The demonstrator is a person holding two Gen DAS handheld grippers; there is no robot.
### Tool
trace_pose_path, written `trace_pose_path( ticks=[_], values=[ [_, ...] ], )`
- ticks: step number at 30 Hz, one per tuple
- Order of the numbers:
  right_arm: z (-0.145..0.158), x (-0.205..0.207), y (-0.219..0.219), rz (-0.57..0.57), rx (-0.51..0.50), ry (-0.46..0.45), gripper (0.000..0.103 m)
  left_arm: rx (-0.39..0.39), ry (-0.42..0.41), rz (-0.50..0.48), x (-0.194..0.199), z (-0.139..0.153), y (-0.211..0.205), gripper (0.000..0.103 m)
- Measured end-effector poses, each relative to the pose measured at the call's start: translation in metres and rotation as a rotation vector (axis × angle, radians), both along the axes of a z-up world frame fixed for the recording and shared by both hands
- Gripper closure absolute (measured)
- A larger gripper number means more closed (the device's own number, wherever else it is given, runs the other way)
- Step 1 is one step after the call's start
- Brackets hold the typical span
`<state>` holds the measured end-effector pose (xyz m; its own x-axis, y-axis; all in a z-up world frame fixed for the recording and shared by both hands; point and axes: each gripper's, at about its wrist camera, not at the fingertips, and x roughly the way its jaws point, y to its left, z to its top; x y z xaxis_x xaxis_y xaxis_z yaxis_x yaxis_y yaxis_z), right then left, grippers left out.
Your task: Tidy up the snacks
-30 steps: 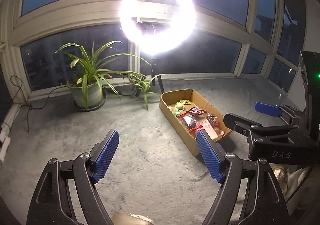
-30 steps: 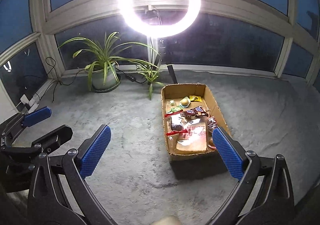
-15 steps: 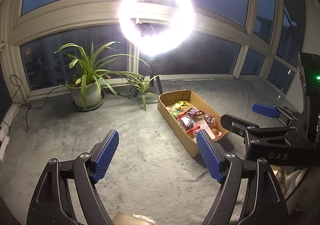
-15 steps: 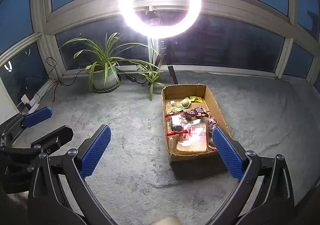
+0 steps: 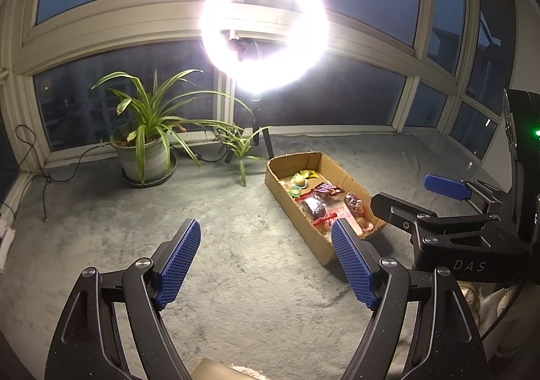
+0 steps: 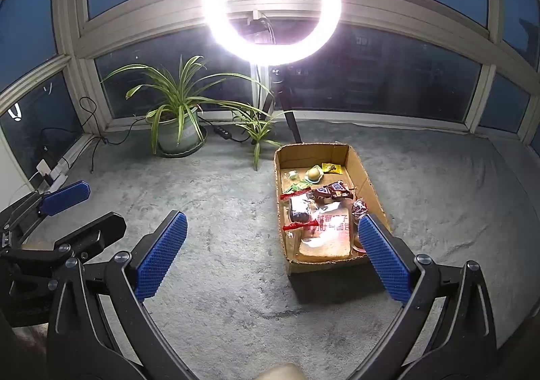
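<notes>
With both fingers (image 5: 265, 265) (image 6: 270, 258) spread wide and empty, snacks (image 6: 317, 208) lie inside the cardboard box (image 6: 362, 170); stage indeterminate.

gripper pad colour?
Blue, with a fine dotted texture, on black arms. The right wrist view shows the pads best.

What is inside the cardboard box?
The cardboard box holds wrapped snacks: a bread packet, chocolate bars, a yellow sachet. Whatever lies beneath them is hidden.
</notes>
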<state>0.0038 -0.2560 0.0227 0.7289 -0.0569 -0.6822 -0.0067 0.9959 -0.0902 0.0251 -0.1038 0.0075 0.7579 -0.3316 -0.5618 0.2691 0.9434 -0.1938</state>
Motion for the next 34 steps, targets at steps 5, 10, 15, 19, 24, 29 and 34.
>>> trace_pose_path(
  ticks=[5, 10, 15, 19, 24, 29, 34],
  values=[
    [0.000, 0.001, 0.001, 0.001, 0.000, 0.000, 0.000, -0.001, 0.004, 0.004, 0.002, 0.000, 0.000, 0.023],
    [-0.001, 0.001, 0.001, 0.003, 0.002, 0.002, 0.000, -0.005, 0.006, 0.008, 0.002, 0.000, 0.002, 0.023],
    [-0.004, 0.003, 0.003, 0.008, 0.005, 0.009, 0.000, -0.004, 0.011, 0.007, 0.004, -0.001, 0.003, 0.023],
    [-0.005, 0.003, 0.003, 0.009, 0.004, 0.011, 0.000, -0.004, 0.012, 0.011, 0.004, -0.001, 0.003, 0.023],
    [-0.009, 0.005, 0.003, 0.010, 0.001, 0.016, 0.000, -0.007, 0.019, 0.019, 0.005, -0.003, 0.003, 0.023],
    [-0.011, 0.006, 0.003, 0.011, 0.000, 0.021, 0.000, -0.012, 0.013, 0.024, 0.006, -0.002, 0.005, 0.023],
    [-0.011, 0.008, 0.002, 0.014, 0.002, 0.021, 0.000, -0.007, 0.008, 0.018, 0.005, -0.002, 0.003, 0.023]
  ],
)
